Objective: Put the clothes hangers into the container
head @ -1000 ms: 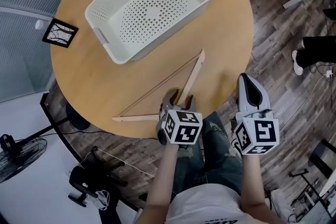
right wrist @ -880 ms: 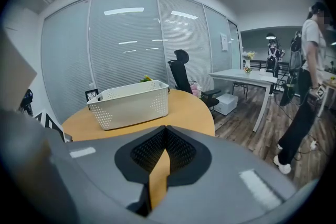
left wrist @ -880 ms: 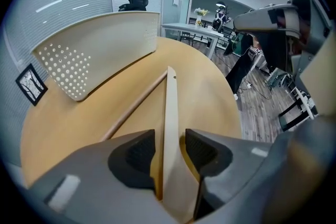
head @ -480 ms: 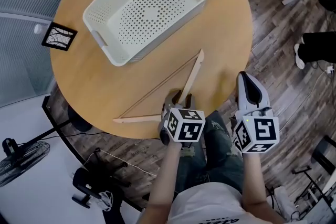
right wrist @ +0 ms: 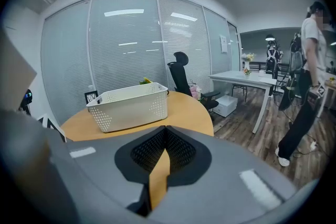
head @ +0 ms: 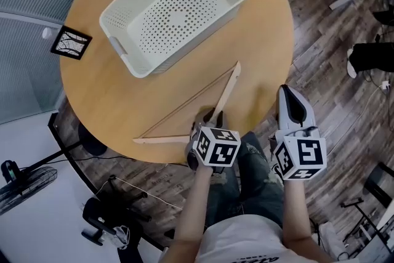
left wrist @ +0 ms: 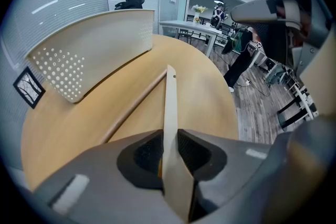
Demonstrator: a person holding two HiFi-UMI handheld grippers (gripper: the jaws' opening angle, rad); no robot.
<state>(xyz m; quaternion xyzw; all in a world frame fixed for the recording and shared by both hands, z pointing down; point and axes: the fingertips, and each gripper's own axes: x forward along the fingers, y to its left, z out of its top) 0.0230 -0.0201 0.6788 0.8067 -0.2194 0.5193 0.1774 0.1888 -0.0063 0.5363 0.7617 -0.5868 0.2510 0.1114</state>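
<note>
Within the last second the left tool (left wrist: 169,136) has been closed on one arm of the clothes hanger (left wrist: 170,107) (lying flat at the near edge of the worktop (head: 123,108), well apart from the empty container (head: 130,61)), so lifting is judged possible; the right tool (right wrist: 165,149) is held shut, empty.

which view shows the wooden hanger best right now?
Head view: the whole triangular hanger is visible on the table, with its flat arm's near end in the left gripper. The left gripper view shows only that arm, clamped between the jaws, plus part of the rod. The right gripper view shows the basket but no hanger.
</note>
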